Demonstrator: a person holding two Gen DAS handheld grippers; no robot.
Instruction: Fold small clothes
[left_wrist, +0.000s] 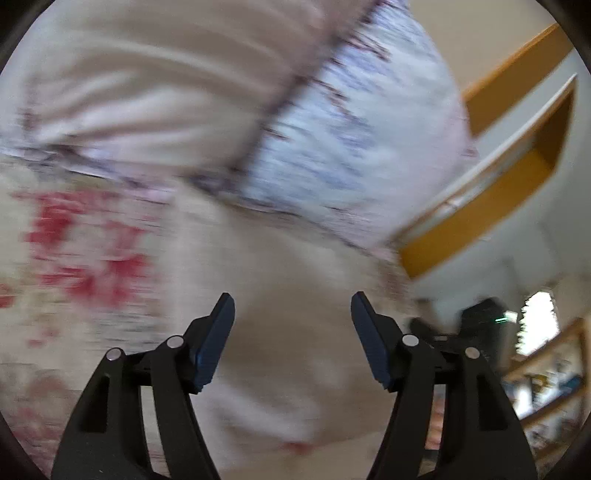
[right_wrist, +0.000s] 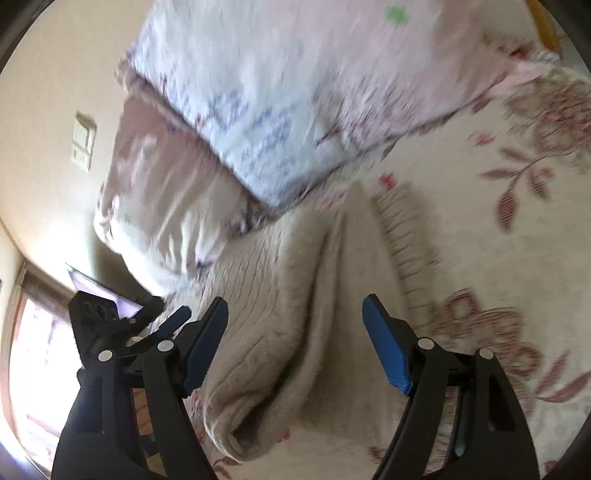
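A beige ribbed knit garment (right_wrist: 291, 295) lies on a floral bedsheet (right_wrist: 498, 240), folded over with a rounded fold toward the camera. My right gripper (right_wrist: 295, 310) is open above it, jaws wide, holding nothing. My left gripper (left_wrist: 292, 306) is open too, over the same beige cloth (left_wrist: 280, 350), which is blurred by motion. The left gripper also shows in the right wrist view (right_wrist: 122, 321) at the garment's left edge.
A pillow with a white-and-lilac print (right_wrist: 295, 110) lies beyond the garment, also in the left wrist view (left_wrist: 351, 129). A wooden headboard or shelf (left_wrist: 498, 192) stands at right. A wall switch (right_wrist: 83, 140) is on the cream wall. A window (right_wrist: 33, 362) is at lower left.
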